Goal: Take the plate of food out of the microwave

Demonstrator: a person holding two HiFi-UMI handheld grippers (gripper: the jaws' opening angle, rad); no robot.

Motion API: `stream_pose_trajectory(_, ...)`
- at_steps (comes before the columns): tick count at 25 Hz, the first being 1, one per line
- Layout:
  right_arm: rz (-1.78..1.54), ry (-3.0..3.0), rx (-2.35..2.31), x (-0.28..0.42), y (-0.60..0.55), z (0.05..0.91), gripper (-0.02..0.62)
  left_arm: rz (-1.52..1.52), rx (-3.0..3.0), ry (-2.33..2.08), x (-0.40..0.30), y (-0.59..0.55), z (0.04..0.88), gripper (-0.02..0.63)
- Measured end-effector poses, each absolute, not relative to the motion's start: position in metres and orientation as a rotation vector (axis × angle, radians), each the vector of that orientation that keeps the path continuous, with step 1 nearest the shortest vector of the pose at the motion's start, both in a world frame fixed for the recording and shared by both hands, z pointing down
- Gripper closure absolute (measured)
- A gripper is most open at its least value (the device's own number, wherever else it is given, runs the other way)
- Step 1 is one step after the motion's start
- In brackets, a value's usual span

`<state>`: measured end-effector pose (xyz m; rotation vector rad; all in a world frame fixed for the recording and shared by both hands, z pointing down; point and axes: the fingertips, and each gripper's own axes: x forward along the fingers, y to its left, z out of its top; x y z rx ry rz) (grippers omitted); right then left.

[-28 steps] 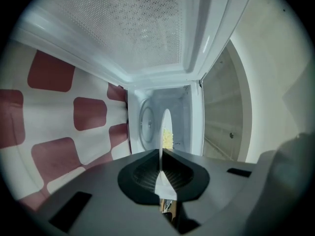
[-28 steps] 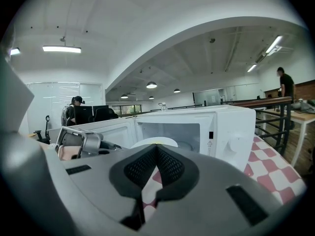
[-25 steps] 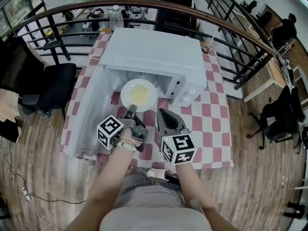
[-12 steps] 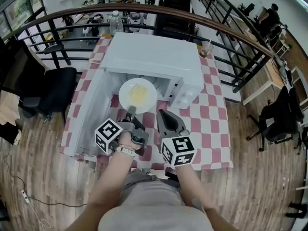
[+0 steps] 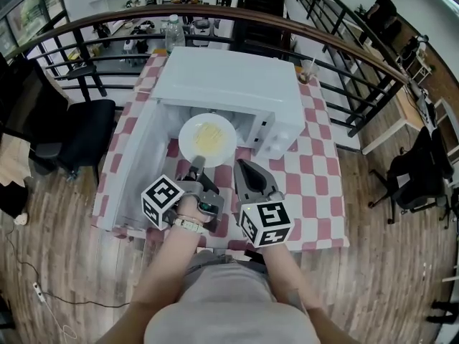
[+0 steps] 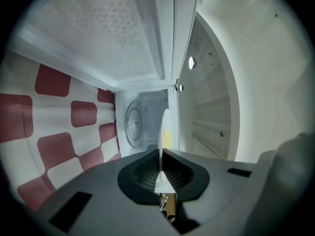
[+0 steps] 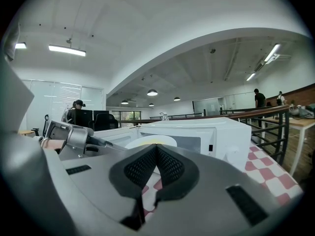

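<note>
**Rim-pinched plate of food (image 5: 207,139) at the mouth of the microwave (image 5: 229,84)**

Pinched by its near rim, edge-on, in the left claw (image 5: 195,165). Level, straight ahead of that claw, toward the microwave. Probably calls for a straight pull away from the microwave. Right claw (image 5: 242,169) pressed together on nothing, in front of the microwave, farther from the plate.
</note>
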<state>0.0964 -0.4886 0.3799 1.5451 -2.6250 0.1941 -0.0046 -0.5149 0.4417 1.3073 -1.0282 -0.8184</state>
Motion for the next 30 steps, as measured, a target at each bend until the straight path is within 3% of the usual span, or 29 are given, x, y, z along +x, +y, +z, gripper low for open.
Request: stream_pose_trajectory(30, 0.221, -2.587, 1.593, 0.098, -0.496, 0.384, 0.571, -0.801, 1.322, -0.997, 0.005, -0.522, 0.437, 0.594)
